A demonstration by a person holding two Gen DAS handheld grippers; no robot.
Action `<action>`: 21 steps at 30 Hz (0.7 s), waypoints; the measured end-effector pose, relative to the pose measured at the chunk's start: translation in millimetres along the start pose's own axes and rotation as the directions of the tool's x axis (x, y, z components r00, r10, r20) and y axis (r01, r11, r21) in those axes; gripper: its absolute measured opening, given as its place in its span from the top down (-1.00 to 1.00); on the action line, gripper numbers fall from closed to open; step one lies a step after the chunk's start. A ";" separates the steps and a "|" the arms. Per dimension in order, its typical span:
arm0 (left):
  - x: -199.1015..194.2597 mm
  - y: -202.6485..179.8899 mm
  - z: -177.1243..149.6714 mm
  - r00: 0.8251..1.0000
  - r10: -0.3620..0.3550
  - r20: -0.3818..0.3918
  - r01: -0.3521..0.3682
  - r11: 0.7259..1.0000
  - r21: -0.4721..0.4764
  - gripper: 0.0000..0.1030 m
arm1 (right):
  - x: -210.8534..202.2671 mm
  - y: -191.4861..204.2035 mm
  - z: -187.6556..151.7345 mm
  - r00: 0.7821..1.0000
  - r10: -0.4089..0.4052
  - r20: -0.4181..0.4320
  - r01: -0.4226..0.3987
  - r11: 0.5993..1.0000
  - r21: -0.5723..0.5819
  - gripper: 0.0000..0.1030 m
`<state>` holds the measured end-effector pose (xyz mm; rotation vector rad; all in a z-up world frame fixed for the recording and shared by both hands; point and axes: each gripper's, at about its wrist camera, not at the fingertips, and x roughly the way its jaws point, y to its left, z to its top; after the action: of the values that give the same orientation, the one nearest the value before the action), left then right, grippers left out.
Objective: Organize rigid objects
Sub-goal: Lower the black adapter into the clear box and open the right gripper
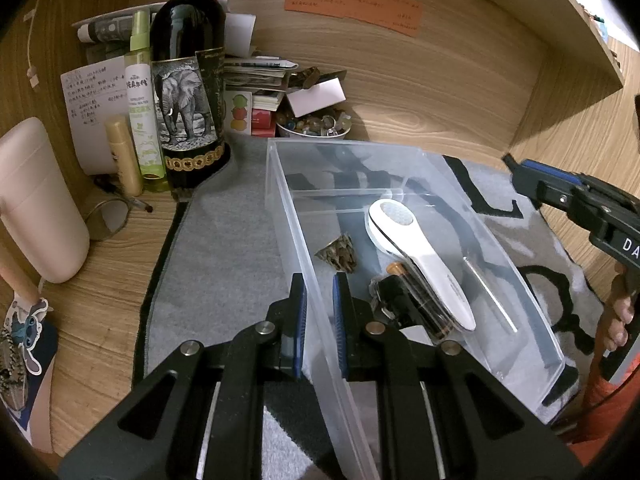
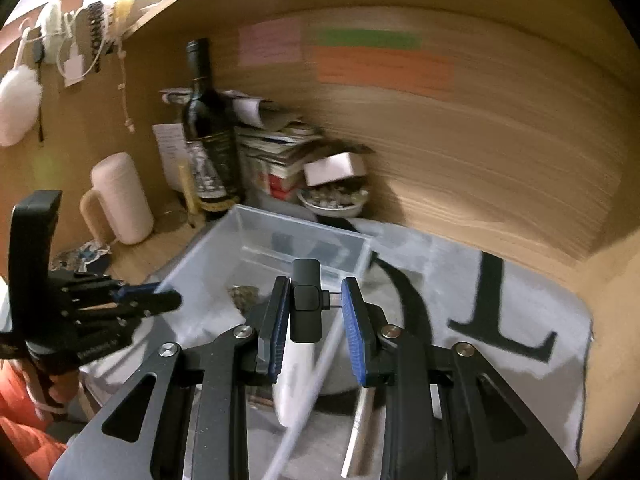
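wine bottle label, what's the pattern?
A grey elephant drawing on the wine bottle label, gold coin band below. Clearest in the left wrist view.

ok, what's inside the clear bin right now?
Inside the clear bin: a white handheld device, a small crumpled foil-like piece, a thin metal rod and a dark battery pack, partly covered by the device. The left claw clamps the bin's wall.

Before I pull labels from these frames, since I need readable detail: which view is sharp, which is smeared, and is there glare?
Left wrist view: sharp, the elephant label on the wine bottle reads cleanly; light reflections streak the clear plastic box; fisheye bends the shelf edges. Right wrist view: motion-blurred, the coloured notes are unreadable, though the small black device in the right gripper stays crisp.
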<state>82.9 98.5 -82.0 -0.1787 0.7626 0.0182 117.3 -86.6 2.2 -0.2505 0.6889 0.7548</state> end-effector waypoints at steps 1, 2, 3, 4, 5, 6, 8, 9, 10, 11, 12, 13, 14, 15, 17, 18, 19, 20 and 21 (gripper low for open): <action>0.0 0.2 0.0 1.000 -0.001 0.000 0.001 1.000 0.000 0.75 | 3.1 3.3 1.0 1.000 0.007 -0.006 -0.007 1.000 -0.009 0.54; 0.1 0.5 0.1 1.000 -0.002 0.000 0.002 1.000 0.001 0.75 | 8.6 7.6 1.7 1.000 0.015 -0.018 -0.015 1.000 -0.022 0.54; 0.2 0.9 0.2 1.000 -0.003 0.000 0.003 1.000 0.001 0.75 | 12.8 9.8 2.1 0.999 0.022 -0.029 -0.023 0.999 -0.029 0.54; 0.2 1.1 0.2 1.000 -0.003 0.000 0.003 1.000 0.002 0.75 | 16.9 12.1 2.1 0.999 0.028 -0.041 -0.030 0.999 -0.036 0.54; 0.2 1.1 0.3 1.000 -0.004 -0.001 0.004 1.000 0.002 0.75 | 23.1 15.5 1.5 0.998 0.035 -0.059 -0.038 0.998 -0.048 0.54; 0.3 0.9 0.3 1.000 -0.004 -0.001 0.004 1.000 0.003 0.75 | 26.8 17.0 1.1 0.997 0.038 -0.071 -0.042 0.998 -0.053 0.54; 0.3 1.3 0.5 1.000 -0.005 0.000 0.005 1.000 0.004 0.75 | 36.3 19.8 -0.1 0.993 0.048 -0.106 -0.055 0.997 -0.061 0.54; 0.3 1.6 0.4 1.000 -0.006 0.000 0.006 1.000 0.004 0.75 | 41.4 21.2 -1.0 0.991 0.053 -0.124 -0.061 0.996 -0.064 0.54; 0.4 1.6 0.4 1.000 -0.006 0.001 0.006 1.000 0.004 0.75 | 44.0 21.9 -2.0 0.989 0.055 -0.135 -0.064 0.996 -0.069 0.54; 0.3 1.5 0.4 1.000 -0.006 0.000 0.006 1.000 0.004 0.75 | 47.7 22.8 -2.7 0.987 0.055 -0.149 -0.067 0.995 -0.073 0.54; 0.4 1.5 0.4 1.000 -0.006 0.001 0.006 1.000 0.003 0.75 | 51.6 23.5 -3.3 0.985 0.057 -0.165 -0.070 0.995 -0.076 0.54; 0.5 1.5 0.3 1.000 -0.008 0.002 0.008 1.000 0.002 0.75 | 54.8 23.8 -3.8 0.982 0.059 -0.178 -0.073 0.994 -0.077 0.54; 0.5 1.6 0.3 1.000 -0.007 0.001 0.007 1.000 0.004 0.75 | 58.2 24.2 -4.5 0.979 0.062 -0.192 -0.078 0.994 -0.077 0.54; 0.5 1.7 0.3 1.000 -0.007 0.002 0.007 1.000 0.003 0.75 | 62.3 24.5 -5.4 0.975 0.071 -0.211 -0.090 0.993 -0.080 0.54; 0.4 1.6 0.3 1.000 -0.007 0.001 0.007 1.000 0.004 0.75 | 66.4 25.5 -7.1 0.971 0.074 -0.227 -0.095 0.992 -0.082 0.54; 0.5 1.6 0.4 1.000 -0.007 0.001 0.007 1.000 0.003 0.75 | 68.1 26.2 -7.8 0.969 0.077 -0.236 -0.100 0.991 -0.085 0.54; 0.5 1.6 0.4 1.000 -0.007 0.001 0.007 1.000 0.003 0.75 | 69.2 26.5 -8.3 0.967 0.079 -0.241 -0.102 0.991 -0.084 0.54; 0.6 1.5 0.5 1.000 -0.008 0.001 0.008 1.000 0.003 0.75 | 69.7 26.8 -8.8 0.967 0.078 -0.244 -0.101 0.991 -0.083 0.54; 0.9 1.0 0.7 1.000 -0.008 0.001 0.008 1.000 0.004 0.74 | 69.6 26.9 -9.0 0.967 0.076 -0.243 -0.099 0.992 -0.084 0.54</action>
<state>83.9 99.5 -82.3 -0.1785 0.7607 0.0091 130.6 -33.6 -49.3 -0.4049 0.8980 0.8516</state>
